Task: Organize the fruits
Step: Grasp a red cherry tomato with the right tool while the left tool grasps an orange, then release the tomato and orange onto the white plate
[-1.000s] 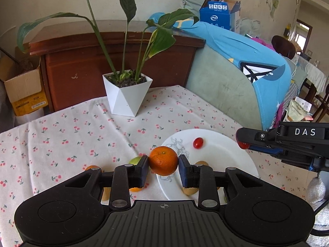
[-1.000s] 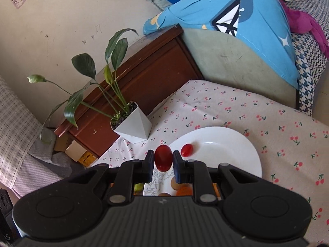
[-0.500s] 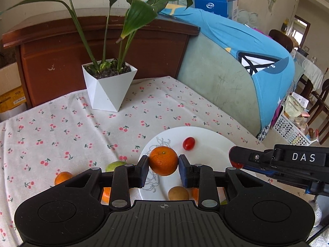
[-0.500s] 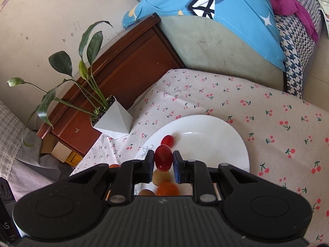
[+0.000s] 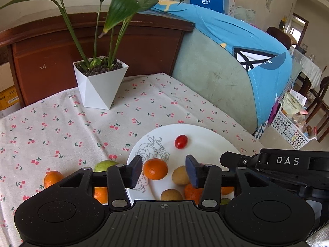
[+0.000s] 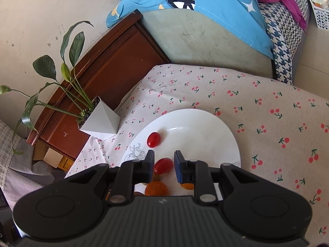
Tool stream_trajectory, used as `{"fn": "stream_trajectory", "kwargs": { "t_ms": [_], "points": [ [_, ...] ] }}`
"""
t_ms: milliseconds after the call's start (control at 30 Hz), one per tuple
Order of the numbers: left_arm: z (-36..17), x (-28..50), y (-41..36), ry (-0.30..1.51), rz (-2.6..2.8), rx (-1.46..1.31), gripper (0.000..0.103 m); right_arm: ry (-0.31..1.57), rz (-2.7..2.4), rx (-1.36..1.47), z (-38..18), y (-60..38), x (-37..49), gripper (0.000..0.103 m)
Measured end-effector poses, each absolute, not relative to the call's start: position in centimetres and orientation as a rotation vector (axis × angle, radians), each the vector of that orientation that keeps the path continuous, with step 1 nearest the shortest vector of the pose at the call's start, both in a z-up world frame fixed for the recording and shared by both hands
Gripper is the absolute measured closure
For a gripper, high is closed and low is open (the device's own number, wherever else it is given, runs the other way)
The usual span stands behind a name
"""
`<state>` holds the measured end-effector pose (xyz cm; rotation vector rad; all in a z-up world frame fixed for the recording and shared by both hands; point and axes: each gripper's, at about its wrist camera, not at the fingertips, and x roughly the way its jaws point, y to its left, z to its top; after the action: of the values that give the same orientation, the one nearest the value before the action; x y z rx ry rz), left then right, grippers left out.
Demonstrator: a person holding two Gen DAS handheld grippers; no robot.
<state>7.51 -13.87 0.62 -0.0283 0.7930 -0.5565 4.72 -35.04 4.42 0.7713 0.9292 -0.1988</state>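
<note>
A white plate (image 5: pixel 205 135) lies on the cherry-print cloth; it also shows in the right wrist view (image 6: pixel 205 135). My left gripper (image 5: pixel 163 171) is open just above the plate, and an orange (image 5: pixel 155 169) lies loose between its jaws. Two brown kiwis (image 5: pixel 180 175), another orange (image 5: pixel 192 192) and a cherry tomato (image 5: pixel 181 141) lie on the plate. My right gripper (image 6: pixel 163 164) is open over the plate with a red cherry tomato (image 6: pixel 163 165) loose between its jaws. A second tomato (image 6: pixel 153 139) lies further in.
A green fruit (image 5: pixel 104 165) and two oranges (image 5: pixel 52 178) lie on the cloth left of the plate. A white plant pot (image 5: pixel 99 82) stands at the back. A wooden cabinet (image 5: pixel 51 57) and a covered sofa (image 5: pixel 236 72) stand behind the table.
Both grippers have come down to the plate and opened. The left let go of the orange and the right let go of the cherry tomato.
</note>
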Motion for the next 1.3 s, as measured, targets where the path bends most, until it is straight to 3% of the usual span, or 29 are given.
{"fn": "stream_trajectory", "kwargs": {
  "t_ms": [200,300,767,867,1300],
  "points": [
    [2.8,7.8,-12.2,0.783,-0.516,-0.061,0.051,0.922,-0.152,0.766,5.0,-34.5,4.8,0.078],
    [3.9,8.0,-11.0,0.778,-0.479,-0.070,0.042,0.921,-0.107,0.761,5.3,-33.9,5.0,0.074],
    [5.8,7.9,-5.1,0.797,-0.351,-0.007,0.041,0.931,0.093,0.625,6.1,-29.3,5.3,0.070],
    [5.3,8.1,-3.9,0.806,-0.297,-0.036,0.036,0.937,0.151,0.581,6.1,-28.1,5.3,0.070],
    [3.1,9.3,-1.9,0.905,-0.211,-0.092,0.034,0.983,0.337,0.393,4.9,-23.3,6.5,0.070]
  ]
}}
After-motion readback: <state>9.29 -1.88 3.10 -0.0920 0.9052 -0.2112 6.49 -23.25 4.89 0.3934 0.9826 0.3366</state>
